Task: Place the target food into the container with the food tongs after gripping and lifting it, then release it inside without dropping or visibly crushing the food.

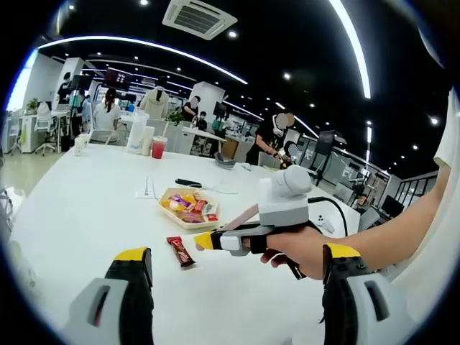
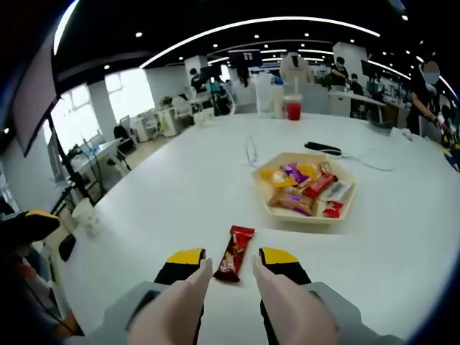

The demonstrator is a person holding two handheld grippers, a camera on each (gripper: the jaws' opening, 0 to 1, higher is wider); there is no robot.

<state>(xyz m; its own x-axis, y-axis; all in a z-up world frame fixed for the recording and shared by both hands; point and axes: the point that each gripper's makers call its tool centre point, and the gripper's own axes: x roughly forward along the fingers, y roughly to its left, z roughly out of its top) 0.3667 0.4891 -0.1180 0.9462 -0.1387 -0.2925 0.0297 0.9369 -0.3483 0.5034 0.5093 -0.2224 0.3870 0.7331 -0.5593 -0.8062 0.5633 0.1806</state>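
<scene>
Red snack bar (image 2: 235, 253) lies on white counter (image 2: 180, 194), wrapper print too small to read. Right hand-held gripper (image 2: 232, 267) hovers low, jaws parted either side of bar, not touching. Beige tray (image 2: 305, 213) of wrapped sweets sits just beyond. Left gripper view: person's hand (image 1: 300, 249) grips right tool's handle from side (forearm reaching in from right). Left hand-held gripper (image 1: 237, 267) held wide open, well clear of bar (image 1: 180, 251).

A: Centre frame?
B: Red snack bar (image 1: 180, 251) flat on white table (image 1: 86, 208); tray of sweets (image 1: 190, 207) just above it.
A: Right side?
B: Right gripper (image 1: 203, 241), hand-held, tips beside the bar. Left gripper (image 1: 233, 269) jaws apart, bottom edge.
</scene>
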